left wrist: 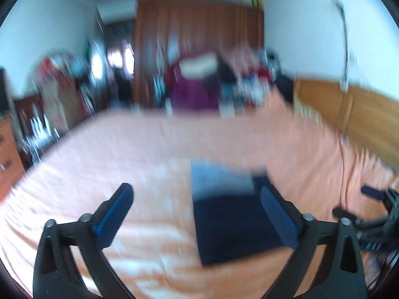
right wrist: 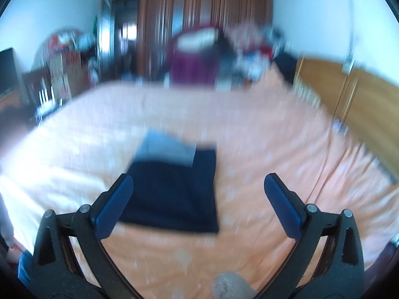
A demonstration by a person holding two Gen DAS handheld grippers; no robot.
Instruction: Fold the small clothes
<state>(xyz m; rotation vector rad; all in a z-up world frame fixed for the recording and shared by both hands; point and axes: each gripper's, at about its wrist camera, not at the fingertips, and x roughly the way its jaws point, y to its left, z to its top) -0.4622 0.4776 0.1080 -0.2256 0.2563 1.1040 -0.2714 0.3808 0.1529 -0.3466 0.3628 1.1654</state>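
Both grippers stand wide open and empty above the bed. The left gripper (left wrist: pixel 197 214) has its right finger (left wrist: pixel 279 216) over the right edge of the garment (left wrist: pixel 232 224), a dark navy piece folded to a rough rectangle with a lighter grey-blue panel at its far end; the right gripper (right wrist: pixel 199 204) has its left finger (right wrist: pixel 113 206) over the cloth's near left corner. So the garment lies between the two tools, ahead of each, to the right of the left one's centre line and to the left of the right one's. Its long axis runs away from the grippers, toward the far edge of the bed (left wrist: pixel 112 149). Neither tool looks clearly nearer; blur hides any finer difference. It sits on the peach sheet toward the near edge, well clear of the headboard side at right. Count: two grippers, one garment on the sheet; the clothes heaped beyond the far edge are too smeared to count. The fold looks largely finished.
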